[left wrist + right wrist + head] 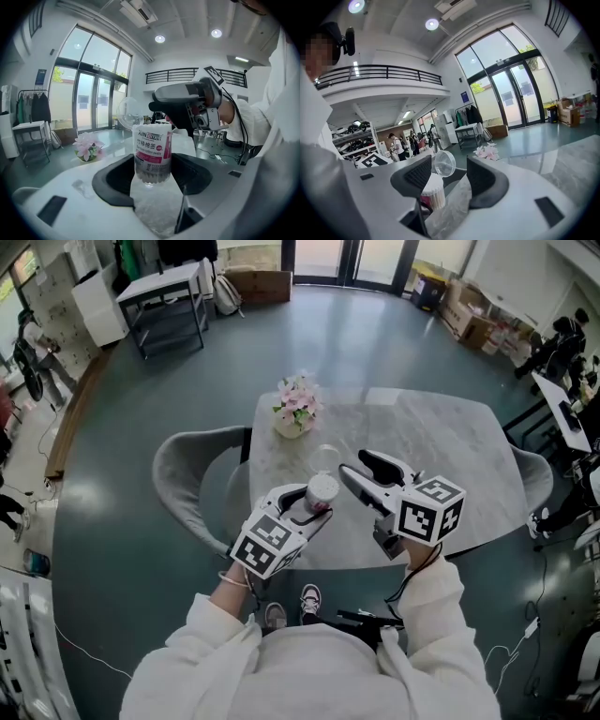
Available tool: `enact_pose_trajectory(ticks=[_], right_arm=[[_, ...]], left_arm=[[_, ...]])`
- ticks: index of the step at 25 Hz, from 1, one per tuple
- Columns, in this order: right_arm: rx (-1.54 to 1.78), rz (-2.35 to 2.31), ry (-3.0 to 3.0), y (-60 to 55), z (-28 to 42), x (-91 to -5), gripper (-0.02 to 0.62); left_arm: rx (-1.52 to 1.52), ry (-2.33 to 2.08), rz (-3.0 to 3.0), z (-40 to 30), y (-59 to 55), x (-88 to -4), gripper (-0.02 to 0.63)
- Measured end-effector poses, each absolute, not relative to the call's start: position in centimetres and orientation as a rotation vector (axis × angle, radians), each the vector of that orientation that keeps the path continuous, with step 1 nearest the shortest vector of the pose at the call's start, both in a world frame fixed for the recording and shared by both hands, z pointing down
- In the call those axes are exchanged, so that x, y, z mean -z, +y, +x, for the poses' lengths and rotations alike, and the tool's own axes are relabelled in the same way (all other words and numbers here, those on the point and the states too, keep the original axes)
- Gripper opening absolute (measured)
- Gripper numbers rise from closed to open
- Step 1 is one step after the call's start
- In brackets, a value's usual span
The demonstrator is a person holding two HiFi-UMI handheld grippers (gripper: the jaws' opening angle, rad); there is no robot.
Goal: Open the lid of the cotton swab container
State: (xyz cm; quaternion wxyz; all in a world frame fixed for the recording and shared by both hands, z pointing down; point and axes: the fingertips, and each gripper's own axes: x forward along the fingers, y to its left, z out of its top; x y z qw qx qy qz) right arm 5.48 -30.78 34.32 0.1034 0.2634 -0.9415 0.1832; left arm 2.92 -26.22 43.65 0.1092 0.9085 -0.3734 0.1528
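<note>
The cotton swab container is a clear tube with a pink and white label, held upright over the table's near edge. My left gripper is shut on its lower body. Its clear round lid stands flipped up at the far side of the rim, and white swab tips show in the uncovered top. My right gripper is open just right of the container, nothing between its fingers, and looks toward the container. In the left gripper view the right gripper hangs close behind the container.
A marble table carries a pot of pink flowers at its far left, also seen as flowers and flowers. A grey chair stands left of the table. People and shelves are far off.
</note>
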Motion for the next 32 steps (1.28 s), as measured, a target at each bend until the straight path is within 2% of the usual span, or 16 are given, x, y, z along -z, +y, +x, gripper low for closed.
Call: enact_pose_trajectory(ticks=[11, 13, 15, 16, 26, 32], right_arm=[[-0.519, 1.022, -2.763, -31.1, 7.6, -35.2, 0.288], [-0.533, 1.104, -2.756, -31.2, 8.0, -35.5, 0.259], [-0.556, 1.176, -2.747, -31.3, 8.3, -35.9, 0.19], [-0.57, 1.2, -2.745, -31.3, 8.5, -36.1, 0.179], [-0.604, 1.353, -2.687, -30.5, 9.2, -38.0, 0.087], [-0.565, 1.354, -2.66, -29.7, 8.0, -39.0, 0.067]], left_arm=[[-0.373, -1.153, 2.68, 2.4, -26.5, -41.6, 0.244], [-0.364, -1.171, 2.68, 2.2, -26.7, -41.4, 0.244], [-0.35, -1.19, 2.678, 2.1, -26.8, -41.1, 0.244], [-0.346, -1.198, 2.677, 2.0, -26.8, -40.9, 0.244], [-0.308, -1.268, 2.65, 1.0, -26.7, -40.4, 0.244], [-0.296, -1.282, 2.642, 0.5, -26.6, -40.4, 0.244]])
